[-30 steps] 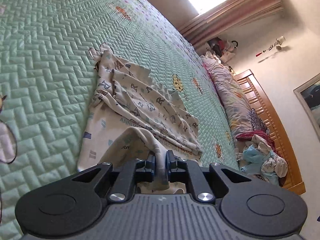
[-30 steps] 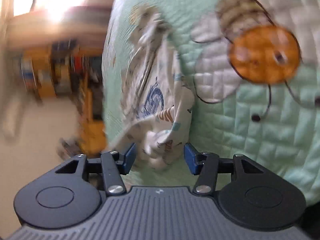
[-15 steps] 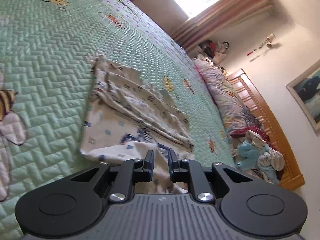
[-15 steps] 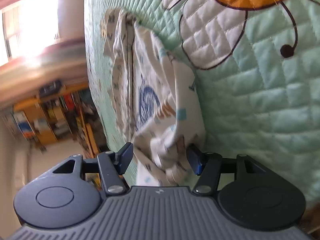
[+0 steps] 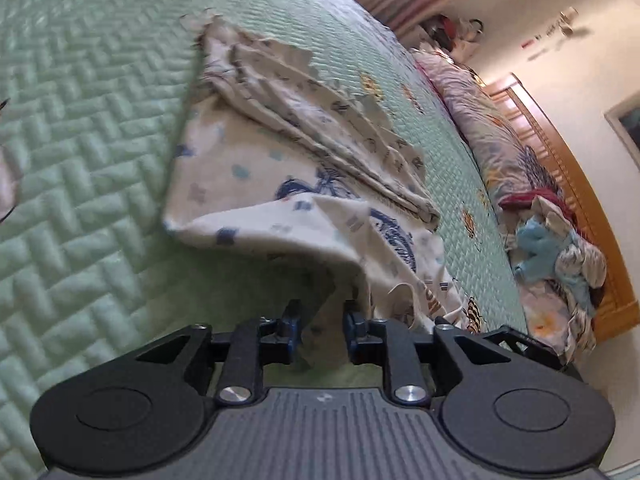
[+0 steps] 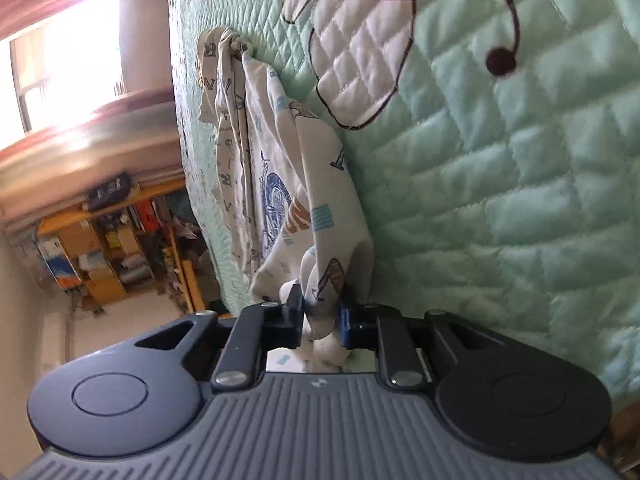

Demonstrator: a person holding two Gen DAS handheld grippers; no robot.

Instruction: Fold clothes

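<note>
Left gripper (image 5: 319,322): its jaws are opening; a draped edge of the garment (image 5: 280,168) is hanging between the blue pads, and no pad is visibly pressing on it, so it is reading as released.
Right gripper (image 6: 320,316): its jaws are closing and are pinching a bunched corner of the garment (image 6: 320,216), with cloth bulging out past both pads.
Garment: white with blue and brown print, it is lying on the bed (image 5: 92,128) just ahead of both grippers, its long pleated folds running away from the left gripper toward the far side.
Bed: its green quilted cover is spreading under and around the garment; a stitched bee (image 6: 360,52) is sitting ahead and to the right of the right gripper.
Clothes pile (image 5: 556,248): it is lying well off to the right of the left gripper, by the headboard (image 5: 576,184).
</note>
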